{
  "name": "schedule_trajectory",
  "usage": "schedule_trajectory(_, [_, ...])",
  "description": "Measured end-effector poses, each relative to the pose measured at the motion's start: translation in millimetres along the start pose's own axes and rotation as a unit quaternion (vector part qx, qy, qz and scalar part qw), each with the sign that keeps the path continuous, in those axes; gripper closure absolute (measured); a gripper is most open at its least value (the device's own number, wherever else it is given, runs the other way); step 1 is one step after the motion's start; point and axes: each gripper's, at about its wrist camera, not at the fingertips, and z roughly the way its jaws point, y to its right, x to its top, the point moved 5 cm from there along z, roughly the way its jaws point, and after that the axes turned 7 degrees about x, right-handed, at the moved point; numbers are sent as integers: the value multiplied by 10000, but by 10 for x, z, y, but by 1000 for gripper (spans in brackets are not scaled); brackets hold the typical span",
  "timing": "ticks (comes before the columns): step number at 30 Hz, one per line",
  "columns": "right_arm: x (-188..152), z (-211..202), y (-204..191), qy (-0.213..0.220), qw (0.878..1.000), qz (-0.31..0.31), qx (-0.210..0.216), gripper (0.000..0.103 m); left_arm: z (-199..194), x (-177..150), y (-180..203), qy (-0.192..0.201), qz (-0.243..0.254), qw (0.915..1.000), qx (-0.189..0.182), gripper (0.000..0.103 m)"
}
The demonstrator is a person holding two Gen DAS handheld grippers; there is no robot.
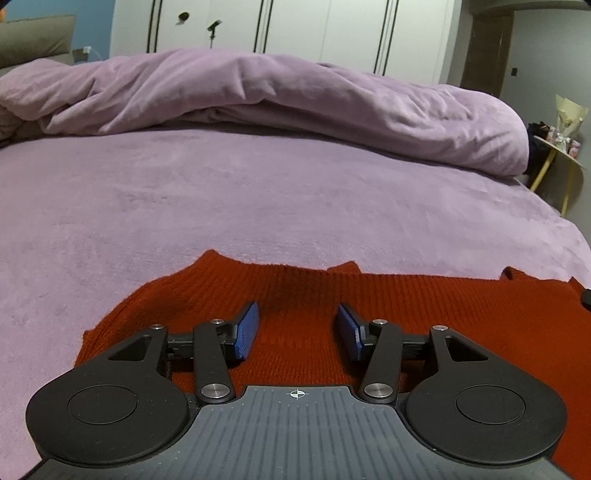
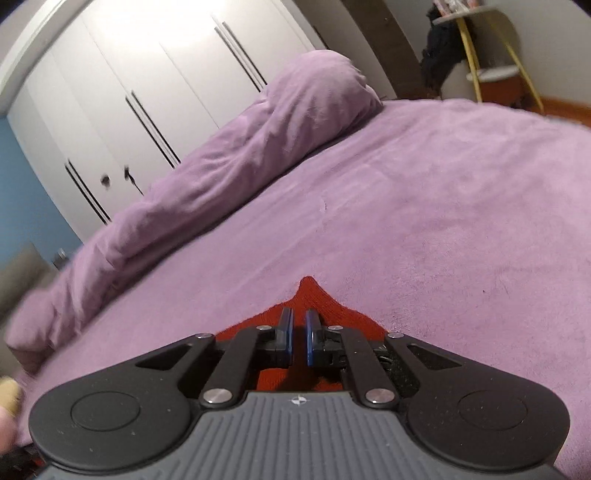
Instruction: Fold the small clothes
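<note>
Bed [image 1: 258, 192]: wide, covered edge to edge in a lilac plush sheet, smooth over most of its area, faint nap marks only.

Duvet [image 1: 280, 110]: same lilac plush, bunched into a long rumpled roll along the far side of the bed; in the right wrist view it runs diagonally from lower left to upper middle [image 2: 221, 162].

Red knit garment [image 1: 295, 295]: ribbed, rust-red, spread flat on the sheet at the near edge of the bed, its far hem uneven with small peaks. In the right wrist view only a pointed corner [image 2: 308, 291] shows past the tool.

Left hand-held gripper [image 1: 297, 328]: blue pads spread apart, low over the red knit, nothing between the pads but the cloth lying below; whether the pads touch it cannot be told.

Right hand-held gripper [image 2: 298, 339]: blue pads drawn nearly together with a thin slit left, over the garment's corner; whether cloth is pinched in the slit cannot be told.

Wardrobe [image 1: 295, 33]: white, several tall doors with dark vertical handle strips, behind the bed.

Wall [image 1: 55, 22]: blue, left of the wardrobe.

Headboard or cushion [image 1: 33, 40]: grey-brown, far left.

Side stand [image 2: 487, 40]: round shelves on yellow legs, right of the bed, with small items and a dark bundle beside it, too blurred to name.

Wooden floor [image 2: 565, 110]: a strip at far right.
</note>
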Motion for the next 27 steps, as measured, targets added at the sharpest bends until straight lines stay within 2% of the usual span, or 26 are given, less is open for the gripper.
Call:
schedule_trajectory(3, [5,-23,-222,-148,9994,-278,-172,94,-40,-8,7,-34,37,10000,39,46])
schedule_trajectory(6, [-95,-269,-441,-95,9953,-894,366,87,-160,-42,-48,-66,7,9999,-78,39])
schedule_trajectory(8, [-257,-357,-449,-201,9890,-1402,436,81,-269,-83,-140,-3,14,9998,-178,38])
schedule_trajectory(10, [-339,-439,-284,-157,9871,-1569,266,83,-369,-120,-254,52,64,9999,-131,38])
schedule_trajectory(11, [-303,-489,-208,-34,9898,-1409,227,89,-438,-129,-322,99,55,9999,-33,31])
schedule_trajectory(13, [-180,-552,-82,182,9915,-1233,-365,90,-594,-146,-494,176,-32,9994,281,28])
schedule_trajectory(14, [-145,-575,-32,197,9873,-1312,-876,90,-674,-169,-600,73,-72,9993,366,32])
schedule_trajectory(15, [-118,-603,-4,134,9823,-1357,-1281,80,-752,-195,-684,-44,-102,9989,452,34])
schedule_trajectory(16, [-110,-651,5,108,9814,-1307,-1404,77,-867,-242,-772,-163,-109,9986,496,35])
schedule_trajectory(18, [-147,-822,-49,119,9871,-1108,-1146,75,-1131,-351,-889,-190,-158,9989,409,35])
schedule_trajectory(21, [-293,-1031,-307,59,9905,-1178,-702,76,-1580,-601,-962,-292,-344,9990,-65,33])
schedule_trajectory(23, [-445,-1129,-557,-47,9920,-1233,-272,76,-1756,-780,-961,-522,-552,9962,-433,33])
schedule_trajectory(25, [-627,-1133,-844,-258,9908,-1320,141,76,-1792,-941,-947,-884,-947,9880,-841,35])
schedule_trajectory(26, [-738,-1137,-1005,-367,9889,-1398,329,76,-1743,-999,-933,-1067,-1228,9803,-1124,37])
schedule_trajectory(27, [-837,-1144,-1153,-442,9871,-1461,476,76,-1678,-1024,-942,-1170,-1507,9737,-1247,37])
